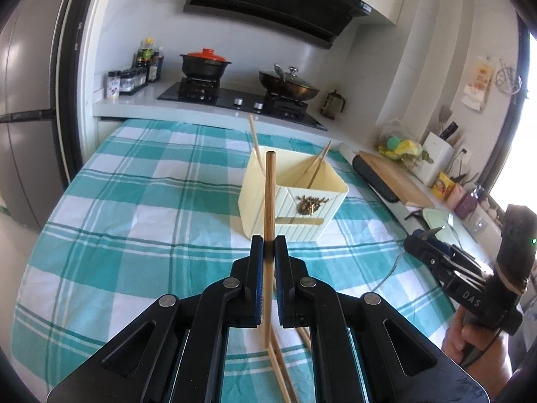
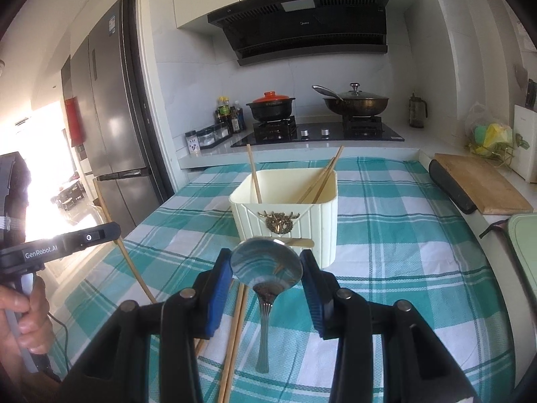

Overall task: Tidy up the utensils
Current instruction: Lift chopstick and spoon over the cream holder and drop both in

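Wooden chopstick (image 1: 269, 201) upright in closed left fingers (image 1: 257, 262); spoon (image 2: 266, 265) bowl-up between right fingers (image 2: 220, 282).

White tiled walls (image 2: 188, 77), a black range hood (image 2: 302, 23) at upper centre, a grey fridge (image 2: 110, 100) at left, bright daylight flooding the left edge.

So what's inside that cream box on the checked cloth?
The cream box holds three wooden chopsticks: one leaning at its left side, two crossing at its right. Its front wall hides the floor, so anything lying flat inside cannot be seen.
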Demonstrator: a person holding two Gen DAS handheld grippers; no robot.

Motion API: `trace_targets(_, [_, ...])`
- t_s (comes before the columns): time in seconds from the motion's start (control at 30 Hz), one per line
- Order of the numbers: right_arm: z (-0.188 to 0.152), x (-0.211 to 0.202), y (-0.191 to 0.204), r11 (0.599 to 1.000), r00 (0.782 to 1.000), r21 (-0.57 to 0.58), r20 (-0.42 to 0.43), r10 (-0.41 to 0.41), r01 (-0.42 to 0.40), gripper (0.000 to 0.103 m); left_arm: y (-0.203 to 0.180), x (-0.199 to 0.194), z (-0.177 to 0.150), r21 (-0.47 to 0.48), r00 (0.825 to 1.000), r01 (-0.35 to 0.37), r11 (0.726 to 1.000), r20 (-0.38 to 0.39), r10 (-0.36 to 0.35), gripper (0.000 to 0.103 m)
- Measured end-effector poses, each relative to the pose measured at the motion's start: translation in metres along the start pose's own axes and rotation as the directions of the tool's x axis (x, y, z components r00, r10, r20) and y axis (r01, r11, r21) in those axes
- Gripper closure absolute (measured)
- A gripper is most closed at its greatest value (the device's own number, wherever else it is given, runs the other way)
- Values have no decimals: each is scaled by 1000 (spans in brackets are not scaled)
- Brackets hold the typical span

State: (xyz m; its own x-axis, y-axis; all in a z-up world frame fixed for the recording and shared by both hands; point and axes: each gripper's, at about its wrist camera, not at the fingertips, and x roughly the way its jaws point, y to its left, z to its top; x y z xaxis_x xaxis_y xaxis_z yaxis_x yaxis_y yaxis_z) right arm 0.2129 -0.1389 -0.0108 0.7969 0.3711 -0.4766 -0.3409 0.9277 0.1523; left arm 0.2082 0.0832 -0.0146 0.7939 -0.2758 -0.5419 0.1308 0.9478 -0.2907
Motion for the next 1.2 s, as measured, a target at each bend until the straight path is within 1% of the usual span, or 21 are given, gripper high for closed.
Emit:
trace_targets(0.4, [30, -15, 1, 999, 999, -54, 51, 6, -3, 62, -5, -7, 21, 3, 999, 34, 999, 24, -34, 99])
trace_targets(0.63, [53, -20, -2, 998, 997, -68, 75, 12, -7, 62, -8, -11, 43, 12, 997, 58, 998, 46, -58, 99])
trace_targets(0.73, [65, -21, -5, 998, 996, -67, 85, 16, -11, 62, -11, -13, 56, 20, 995, 72, 997, 64, -73, 99])
trace_targets(0.9, [91, -15, -10, 998, 995, -67, 99, 29, -22, 62, -21, -15, 88, 50, 990, 90, 995, 106, -95, 99])
trace_targets(1.07, [130, -5, -12, 997, 991, -79, 132, 31, -21, 62, -33, -11, 123, 92, 983, 80, 993, 160, -94, 99])
trace_targets(1.2, [160, 9, -14, 996, 987, -86, 159, 25, -11, 62, -39, 4, 150, 100, 979, 77, 992, 183, -95, 99])
